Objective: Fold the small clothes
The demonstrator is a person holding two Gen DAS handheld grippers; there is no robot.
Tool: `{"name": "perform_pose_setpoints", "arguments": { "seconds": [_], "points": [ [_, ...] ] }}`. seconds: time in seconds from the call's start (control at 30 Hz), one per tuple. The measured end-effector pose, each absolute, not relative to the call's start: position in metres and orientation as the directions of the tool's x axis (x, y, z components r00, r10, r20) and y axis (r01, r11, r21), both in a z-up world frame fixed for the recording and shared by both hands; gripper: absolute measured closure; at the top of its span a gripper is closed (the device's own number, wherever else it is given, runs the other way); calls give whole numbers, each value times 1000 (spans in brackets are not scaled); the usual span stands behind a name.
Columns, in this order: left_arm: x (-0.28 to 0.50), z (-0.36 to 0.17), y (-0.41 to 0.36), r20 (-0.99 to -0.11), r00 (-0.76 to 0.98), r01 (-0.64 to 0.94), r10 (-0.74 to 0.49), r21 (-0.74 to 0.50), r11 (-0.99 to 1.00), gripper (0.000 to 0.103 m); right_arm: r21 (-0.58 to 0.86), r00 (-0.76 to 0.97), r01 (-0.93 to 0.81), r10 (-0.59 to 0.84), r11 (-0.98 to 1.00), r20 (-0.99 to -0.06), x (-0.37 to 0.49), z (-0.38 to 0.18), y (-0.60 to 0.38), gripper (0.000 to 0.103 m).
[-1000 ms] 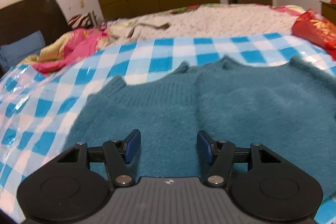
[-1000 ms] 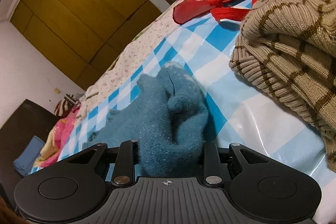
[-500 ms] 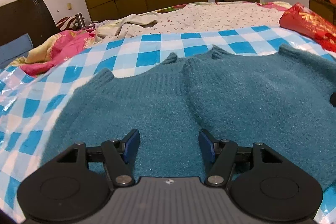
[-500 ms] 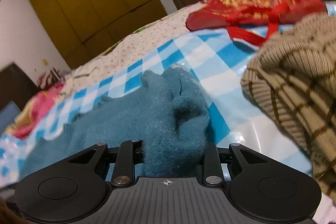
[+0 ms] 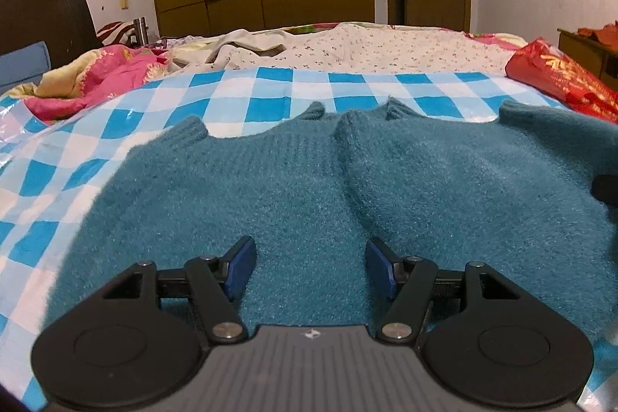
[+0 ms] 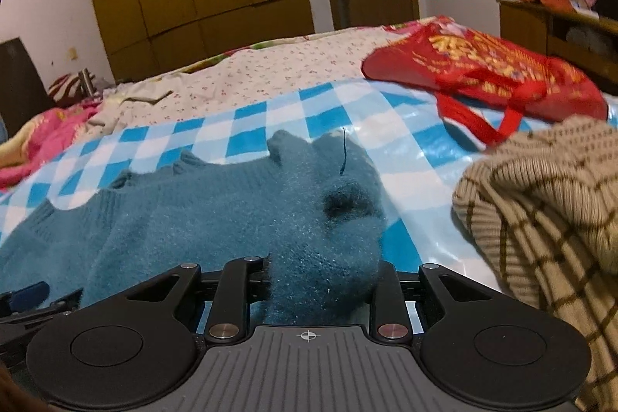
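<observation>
A fuzzy teal knit sweater [image 5: 301,188] lies spread on a blue-and-white checked sheet [image 5: 270,91] on a bed. My left gripper [image 5: 311,267] is open, its blue pads [image 5: 241,267] low over the sweater's near edge, holding nothing. In the right wrist view the sweater [image 6: 216,203] bunches up between the jaws of my right gripper [image 6: 320,280], which is shut on a thick fold of it; the fingertips are hidden by the fabric. The left gripper's tip shows at the right wrist view's left edge [image 6: 27,296].
A beige ribbed striped sweater [image 6: 540,226] lies piled to the right. A red bag [image 6: 483,68] lies behind it and also shows in the left wrist view [image 5: 560,80]. Pink bedding [image 5: 96,80] lies at the far left, a floral sheet [image 5: 367,49] and wardrobe beyond.
Both grippers have levelled and turned, so the room now appears upright. My left gripper has moved closer over the sweater. My right gripper has kept its hold on the fold.
</observation>
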State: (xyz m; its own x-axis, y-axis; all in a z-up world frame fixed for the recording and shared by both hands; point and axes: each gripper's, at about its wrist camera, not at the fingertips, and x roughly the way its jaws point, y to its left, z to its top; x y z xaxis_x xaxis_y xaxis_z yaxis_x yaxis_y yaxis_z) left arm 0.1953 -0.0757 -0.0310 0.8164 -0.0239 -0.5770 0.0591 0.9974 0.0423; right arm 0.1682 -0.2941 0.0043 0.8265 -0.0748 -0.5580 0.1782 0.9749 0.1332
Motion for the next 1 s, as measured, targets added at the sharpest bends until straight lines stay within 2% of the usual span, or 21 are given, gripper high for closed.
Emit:
{"name": "perform_pose_setpoints", "arguments": {
  "seconds": [0.47, 0.73, 0.9, 1.0],
  "points": [
    [187, -36, -60, -535, 840, 71, -95, -67, 995, 32, -17, 880, 42, -45, 999, -473, 174, 56, -234, 83],
    [186, -36, -41, -525, 833, 104, -174, -160, 982, 31, -126, 900, -144, 77, 981, -430, 178, 75, -160, 84],
    [186, -36, -29, -518, 823, 132, -231, -222, 966, 30, -227, 886, -262, 140, 938, -443, 175, 64, -118, 84],
    [186, -35, -24, -515, 817, 142, -258, -254, 957, 30, -235, 864, -304, 164, 923, -475, 175, 54, -107, 84]
  ]
}}
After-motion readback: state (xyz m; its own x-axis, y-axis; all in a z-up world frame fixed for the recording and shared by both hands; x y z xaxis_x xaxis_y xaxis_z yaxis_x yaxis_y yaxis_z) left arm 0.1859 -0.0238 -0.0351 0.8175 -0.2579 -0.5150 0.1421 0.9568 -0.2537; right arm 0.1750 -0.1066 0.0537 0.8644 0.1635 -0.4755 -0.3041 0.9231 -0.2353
